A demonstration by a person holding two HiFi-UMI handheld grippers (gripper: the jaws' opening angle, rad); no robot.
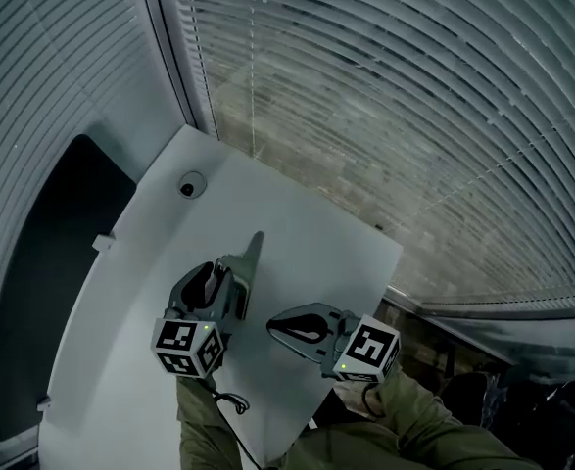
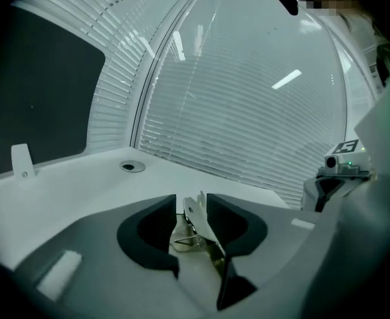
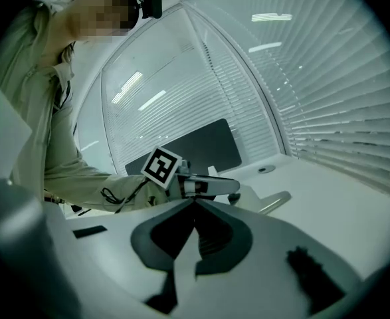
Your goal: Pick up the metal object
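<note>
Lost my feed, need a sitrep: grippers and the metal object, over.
Left gripper open, metal object between its jaws, not clamped. Right gripper shut, empty. Nothing seen blocking on the white table.

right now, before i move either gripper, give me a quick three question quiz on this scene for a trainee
1. True or false: the right gripper has its fingers wide apart.
2. What sits between the fingers of the left gripper? A) a metal object B) a cable C) nothing
3. Fill in: the round grommet is set into the white ____.

Key: 1 false, the fingers are together. 2 A. 3 table.
</note>
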